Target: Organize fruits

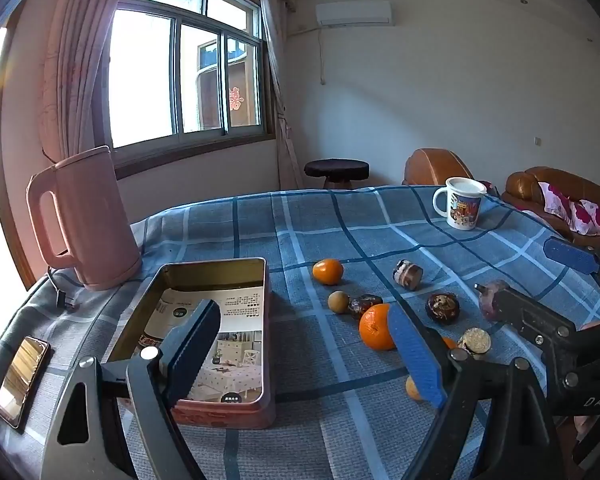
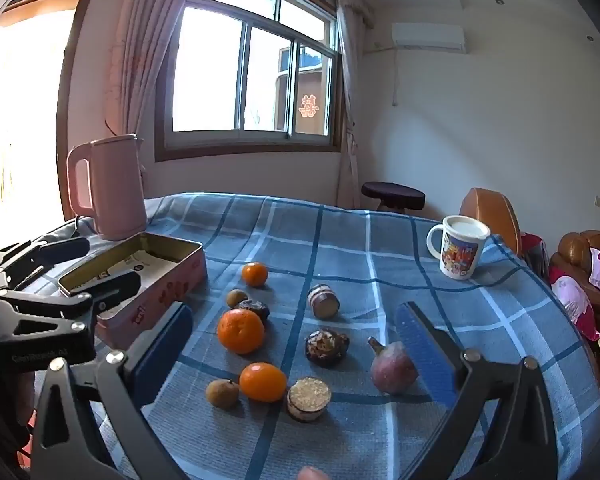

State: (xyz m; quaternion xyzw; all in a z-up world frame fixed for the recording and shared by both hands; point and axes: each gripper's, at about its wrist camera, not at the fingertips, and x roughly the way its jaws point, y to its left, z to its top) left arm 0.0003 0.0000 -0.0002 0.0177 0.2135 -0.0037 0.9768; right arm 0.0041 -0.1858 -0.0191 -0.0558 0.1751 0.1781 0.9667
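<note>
Since both grippers, left gripper (image 1: 304, 354) and right gripper (image 2: 300, 360), are gaping wide with nothing in them, I'd just drop the right one squarely over one round fruit and squeeze gently so it doesn't roll. Fruits sit loose on the plaid cloth (image 2: 380, 240): the near tangerine (image 2: 263, 381) is right between its fingers, with the open tin (image 2: 172, 276) off left.

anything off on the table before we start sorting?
Nothing spilled or damaged. The fruits, such as the largest orange and the fig, lie loose on the checked cloth among small dark snacks, none yet in the open tin. Both grippers are open and empty.
</note>
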